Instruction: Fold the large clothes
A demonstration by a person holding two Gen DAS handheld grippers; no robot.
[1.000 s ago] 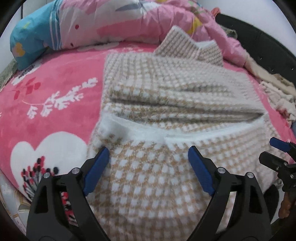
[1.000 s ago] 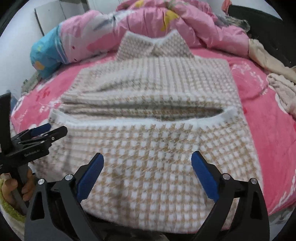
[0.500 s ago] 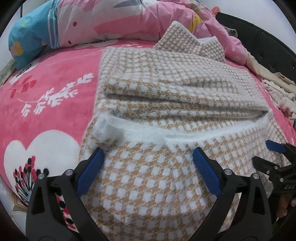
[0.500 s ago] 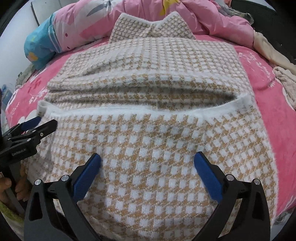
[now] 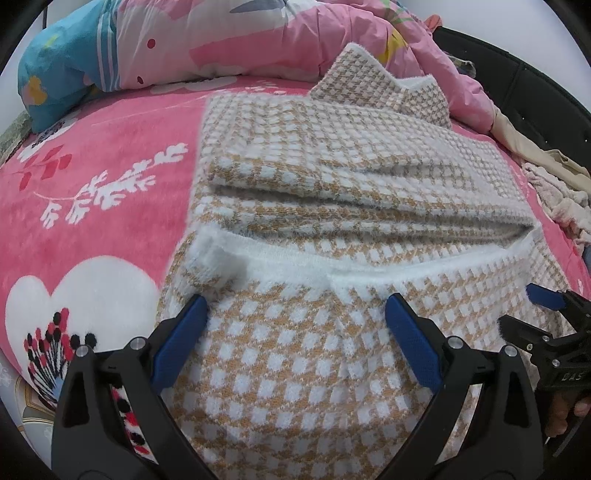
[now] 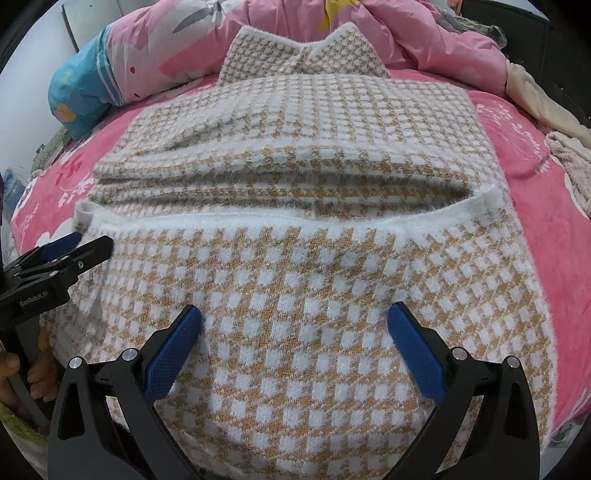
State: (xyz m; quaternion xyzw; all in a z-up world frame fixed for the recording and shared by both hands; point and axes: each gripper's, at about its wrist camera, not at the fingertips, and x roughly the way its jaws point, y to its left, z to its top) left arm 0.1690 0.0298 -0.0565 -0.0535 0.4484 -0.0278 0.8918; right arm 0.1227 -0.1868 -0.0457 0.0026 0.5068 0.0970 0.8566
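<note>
My left gripper (image 5: 295,314): jaws spread wide, the blue pads standing apart over the near part of the sweater with nothing pinched between them; the left pad sits just below the curled white corner of the hem.
My right gripper (image 6: 293,325): jaws spread wide too, pads well apart over the checked knit, gripping nothing. In the left wrist view it shows at the right edge (image 5: 546,314), beside the sweater's right side, with my fingers on its handle.
Sweater (image 6: 314,184): a large tan-and-white checked knit lying flat on the bed, collar at the far end against the quilt. Its lower part is folded up toward the middle, so the fuzzy white hem band (image 6: 258,218) runs straight across the garment from side to side.
Folded layers: beyond the hem band, several layers of knit are stacked in long ridges; a dark gap opens under them toward the right end.
Hem corner: the left end of the band (image 5: 210,254) is rolled over on itself; the right end stands up slightly.
Bed cover (image 5: 103,206): bright pink plush with white sprigs and a white heart, bare to the left of the sweater.
Quilt (image 6: 369,33): pink, bunched along the far side, with a blue pillow (image 5: 55,85) at its left end.
Other clothes (image 6: 569,155): pale garments heaped at the far right of the bed, apart from the sweater.
</note>
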